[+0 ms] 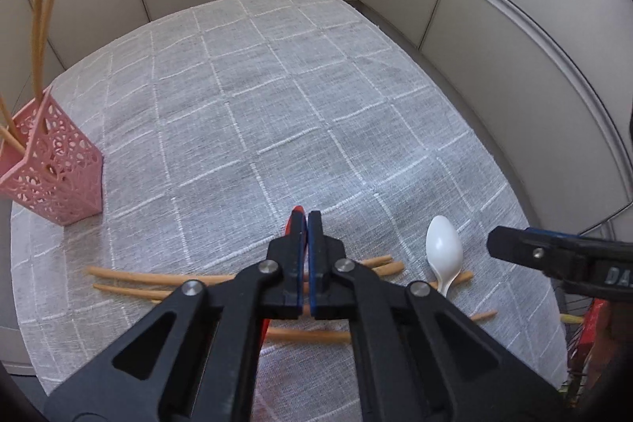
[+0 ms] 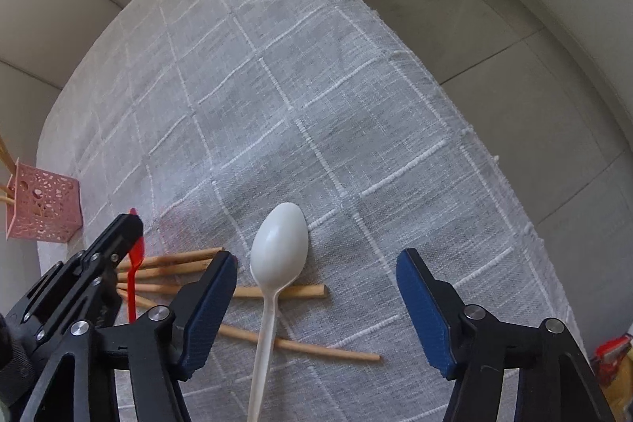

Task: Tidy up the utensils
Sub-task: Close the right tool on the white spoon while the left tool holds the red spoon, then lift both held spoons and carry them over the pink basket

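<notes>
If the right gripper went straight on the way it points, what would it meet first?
Probably the white spoon: it lies between the open right gripper fingers, over the chopsticks on the tablecloth. Height is unclear.

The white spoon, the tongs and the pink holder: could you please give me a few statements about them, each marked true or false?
1. The left tongs are closed on a red utensil. True.
2. The right tongs are clamped on the white spoon. False: their jaws stand wide open, with the spoon lying between them on the tablecloth.
3. The pink holder already holds some chopsticks. True.
4. The white spoon stands in the pink holder. False: it lies across loose chopsticks on the cloth.
5. All the chopsticks are in the holder. False: several are scattered on the cloth near the tongs.
</notes>
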The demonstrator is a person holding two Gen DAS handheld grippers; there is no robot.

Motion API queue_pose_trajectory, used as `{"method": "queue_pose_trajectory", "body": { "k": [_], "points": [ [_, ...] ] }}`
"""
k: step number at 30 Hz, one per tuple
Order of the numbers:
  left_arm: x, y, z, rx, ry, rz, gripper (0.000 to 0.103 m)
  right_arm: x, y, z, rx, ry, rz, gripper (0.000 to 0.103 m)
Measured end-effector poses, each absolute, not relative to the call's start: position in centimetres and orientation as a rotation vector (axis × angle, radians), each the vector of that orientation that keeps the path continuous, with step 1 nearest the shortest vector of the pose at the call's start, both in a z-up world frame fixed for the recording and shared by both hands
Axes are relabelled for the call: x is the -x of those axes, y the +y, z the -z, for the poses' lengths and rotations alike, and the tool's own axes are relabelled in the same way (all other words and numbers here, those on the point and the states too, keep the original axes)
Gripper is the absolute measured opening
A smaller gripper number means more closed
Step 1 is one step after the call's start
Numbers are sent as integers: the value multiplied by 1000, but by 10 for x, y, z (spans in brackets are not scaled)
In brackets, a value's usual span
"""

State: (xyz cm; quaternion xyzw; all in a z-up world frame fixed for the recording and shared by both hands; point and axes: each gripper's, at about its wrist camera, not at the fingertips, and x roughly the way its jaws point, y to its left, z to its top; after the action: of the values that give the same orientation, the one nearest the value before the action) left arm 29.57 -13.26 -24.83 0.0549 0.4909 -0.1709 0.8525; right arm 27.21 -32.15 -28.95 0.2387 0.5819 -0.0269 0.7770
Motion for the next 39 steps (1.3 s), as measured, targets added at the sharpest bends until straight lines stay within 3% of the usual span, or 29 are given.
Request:
{"method": "queue_pose_trajectory", "body": {
  "k": [9, 19, 24, 29, 39],
  "points": [
    [-269, -87, 211, 76, 979, 374, 2, -283, -304, 304, -486, 1273, 45, 56],
    [-237, -48, 196, 106, 983, 330, 2, -297, -277, 315, -372, 1286, 56, 55],
    [-222, -24, 194, 151, 988, 306, 2, -301, -257, 323, -214, 1293, 94, 40],
    [-209, 2, 199, 230, 995, 282, 2, -298, -243, 324, -94, 1261, 108, 40],
    [-198, 23, 186, 214, 905, 228, 2, -283, -243, 291, -116, 1120, 69, 40]
  ]
}}
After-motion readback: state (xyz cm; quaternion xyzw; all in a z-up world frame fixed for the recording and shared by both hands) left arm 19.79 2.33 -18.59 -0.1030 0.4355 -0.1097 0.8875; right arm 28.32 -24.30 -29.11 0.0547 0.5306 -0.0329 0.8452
